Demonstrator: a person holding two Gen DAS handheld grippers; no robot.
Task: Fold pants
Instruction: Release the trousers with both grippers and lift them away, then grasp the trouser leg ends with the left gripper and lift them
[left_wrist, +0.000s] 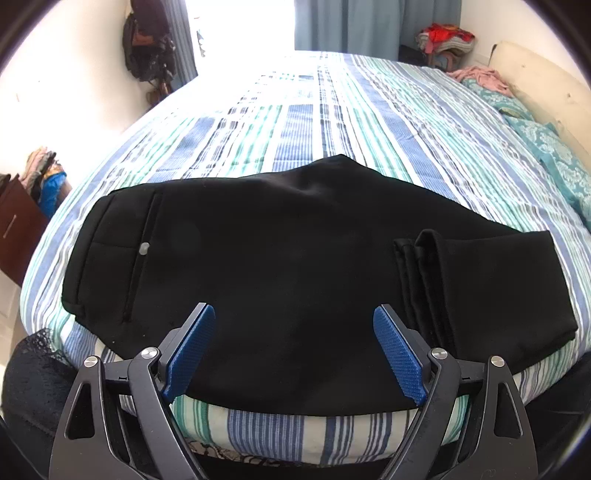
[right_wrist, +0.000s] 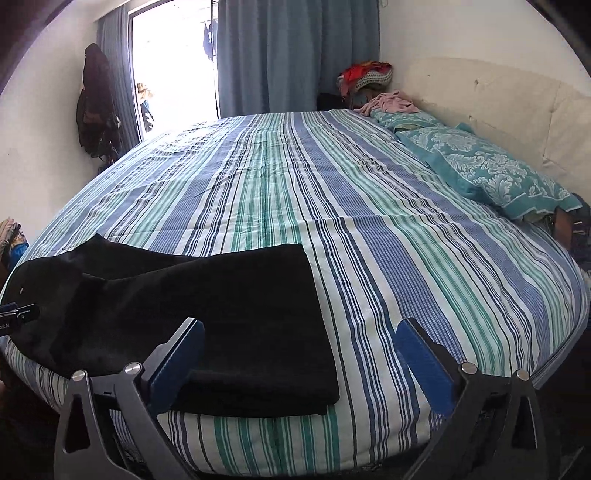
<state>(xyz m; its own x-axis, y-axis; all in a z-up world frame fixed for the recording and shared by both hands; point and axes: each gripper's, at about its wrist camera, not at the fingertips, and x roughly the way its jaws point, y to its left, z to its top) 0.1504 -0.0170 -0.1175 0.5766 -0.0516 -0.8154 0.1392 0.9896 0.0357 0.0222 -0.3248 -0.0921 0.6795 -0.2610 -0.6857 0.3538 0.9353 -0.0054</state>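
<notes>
Black pants lie folded on the striped bed near its front edge, waistband and grey button at the left, leg cuffs folded back on top at the right. My left gripper is open and empty, hovering over the pants' near edge. In the right wrist view the pants lie at the lower left of the bed. My right gripper is open and empty, above the pants' right folded end and the bare sheet beside it. A bit of the left gripper shows at the far left.
Teal patterned pillows and a pink cloth lie along the cream headboard at the right. A pile of clothes sits in the far corner. Dark bags hang on the left wall by blue curtains.
</notes>
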